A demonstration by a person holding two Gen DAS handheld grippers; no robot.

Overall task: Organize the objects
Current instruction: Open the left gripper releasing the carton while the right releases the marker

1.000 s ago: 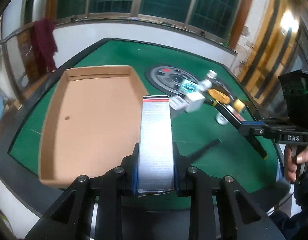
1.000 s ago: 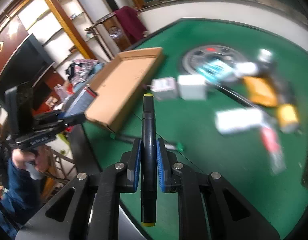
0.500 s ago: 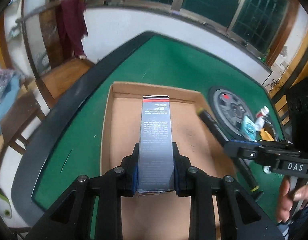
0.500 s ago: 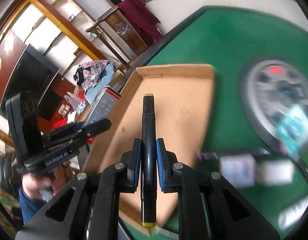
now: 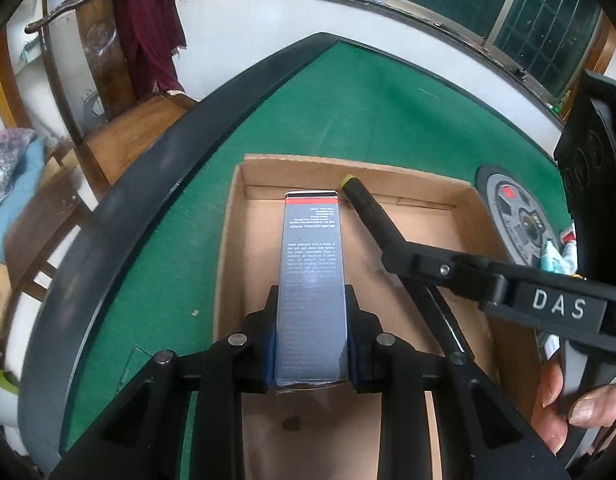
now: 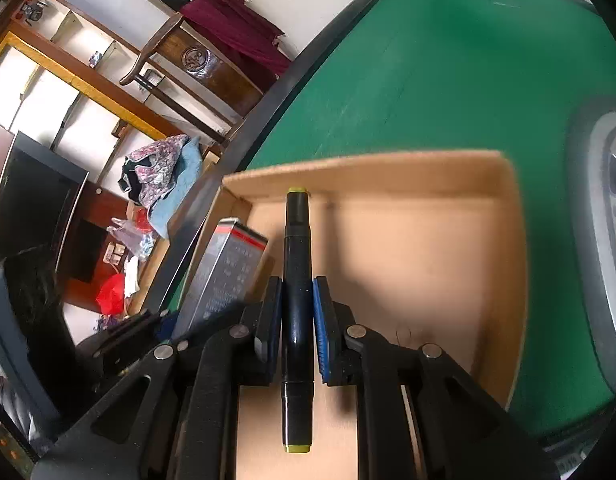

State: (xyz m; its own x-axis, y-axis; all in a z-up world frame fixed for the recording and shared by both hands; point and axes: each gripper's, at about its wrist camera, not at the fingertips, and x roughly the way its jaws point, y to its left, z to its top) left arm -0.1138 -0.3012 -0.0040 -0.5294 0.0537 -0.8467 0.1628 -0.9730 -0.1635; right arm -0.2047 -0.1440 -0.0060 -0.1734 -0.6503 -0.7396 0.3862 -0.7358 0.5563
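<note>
Landmark: an open, shallow cardboard tray (image 5: 231,240) lying flat on the green felt table (image 5: 368,120); every place below is given from this tray.
Left gripper (image 5: 311,354): over the tray's near half, angled downward, its blue-padded jaws clamped on the sides of a tall silver-grey carton.
Silver-grey carton (image 5: 312,276): long and narrow, with small print and a red and black band at its far end; it points toward the tray's far wall, and whether it touches the tray floor cannot be told. In the right wrist view the same carton (image 6: 227,268) shows by the tray's left wall.
Right gripper (image 6: 296,328): also over the tray, to the right of the carton, jaws nearly together and pinching a black marker at mid-barrel.
Black marker (image 6: 296,292): slim barrel with a yellow-green cap at each end; its far tip lies near the tray's far wall. In the left wrist view the marker (image 5: 372,210) runs diagonally, its yellow tip just beside the carton's far end.
Hand (image 5: 564,404): fingers wrapped on the right gripper's handle, off the tray's near right corner.
Round grey disc (image 5: 516,216): flat on the felt, just beyond the tray's right wall.
Wooden chair (image 5: 119,92): beyond the table edge, past the tray's far left corner, with a maroon cloth (image 5: 147,32) draped over its back.
</note>
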